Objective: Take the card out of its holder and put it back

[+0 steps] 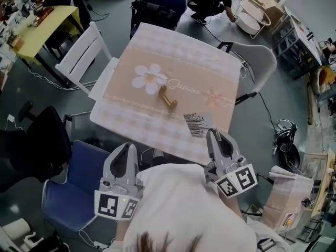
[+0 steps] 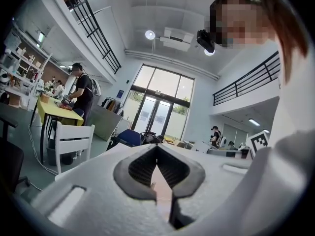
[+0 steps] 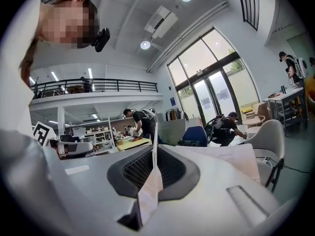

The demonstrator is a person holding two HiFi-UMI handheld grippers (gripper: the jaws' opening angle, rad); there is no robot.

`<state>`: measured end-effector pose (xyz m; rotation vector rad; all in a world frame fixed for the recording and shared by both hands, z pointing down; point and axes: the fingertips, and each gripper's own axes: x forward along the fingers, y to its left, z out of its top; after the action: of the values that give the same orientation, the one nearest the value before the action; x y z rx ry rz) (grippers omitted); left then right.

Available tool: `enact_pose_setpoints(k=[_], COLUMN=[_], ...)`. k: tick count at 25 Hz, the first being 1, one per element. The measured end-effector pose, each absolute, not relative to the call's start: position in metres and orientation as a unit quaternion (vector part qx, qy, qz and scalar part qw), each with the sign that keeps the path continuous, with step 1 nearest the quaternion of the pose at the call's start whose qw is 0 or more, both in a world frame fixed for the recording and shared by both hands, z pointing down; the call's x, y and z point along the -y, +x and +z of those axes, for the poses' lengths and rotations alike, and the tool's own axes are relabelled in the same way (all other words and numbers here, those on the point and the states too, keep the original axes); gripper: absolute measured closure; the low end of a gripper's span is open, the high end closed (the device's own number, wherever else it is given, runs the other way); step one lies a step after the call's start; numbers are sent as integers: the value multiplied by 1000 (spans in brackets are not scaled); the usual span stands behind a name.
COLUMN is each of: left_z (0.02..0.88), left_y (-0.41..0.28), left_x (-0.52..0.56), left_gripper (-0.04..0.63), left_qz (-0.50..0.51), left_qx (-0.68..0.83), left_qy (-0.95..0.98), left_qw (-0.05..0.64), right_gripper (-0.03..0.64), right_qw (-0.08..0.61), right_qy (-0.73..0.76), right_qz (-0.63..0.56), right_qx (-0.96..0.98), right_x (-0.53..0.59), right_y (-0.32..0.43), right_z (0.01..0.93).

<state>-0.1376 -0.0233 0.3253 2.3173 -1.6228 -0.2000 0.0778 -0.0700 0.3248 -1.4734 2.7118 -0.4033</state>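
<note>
A small gold card holder (image 1: 168, 98) stands near the middle of the table (image 1: 178, 56), just below the cloth's white flower print. The white card (image 1: 197, 124), printed with a barcode, hovers over the table's near right part, apart from the holder. My right gripper (image 1: 212, 132) is shut on the card's near edge. In the right gripper view the card (image 3: 149, 194) shows edge-on, pinched between the right gripper's (image 3: 154, 149) dark pads. My left gripper (image 1: 126, 147) hangs just off the table's near edge with its tips touching. Nothing lies between the left gripper's (image 2: 157, 147) jaws in its own view.
A white slatted chair (image 1: 84, 51) stands at the table's left and a pale shell chair (image 1: 261, 62) at its right. A blue chair (image 1: 71, 190) sits close at the lower left. A yellow table (image 1: 44, 22) is at the far left, and a person (image 1: 215, 1) crouches beyond the table.
</note>
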Motion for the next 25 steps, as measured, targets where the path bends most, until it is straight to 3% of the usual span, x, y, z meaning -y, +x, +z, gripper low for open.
enact_pose_setpoints(k=[25], left_z=[334], left_y=[-181], left_x=[30], left_gripper=[595], left_qz=[-55], left_qx=[612], left_qy=[770], left_qw=[169], right_gripper=[601], right_qw=[-5], right_qy=[-452], right_qz=[-96], right_qx=[-887], right_x=[195], right_y=[24], right_z=[359])
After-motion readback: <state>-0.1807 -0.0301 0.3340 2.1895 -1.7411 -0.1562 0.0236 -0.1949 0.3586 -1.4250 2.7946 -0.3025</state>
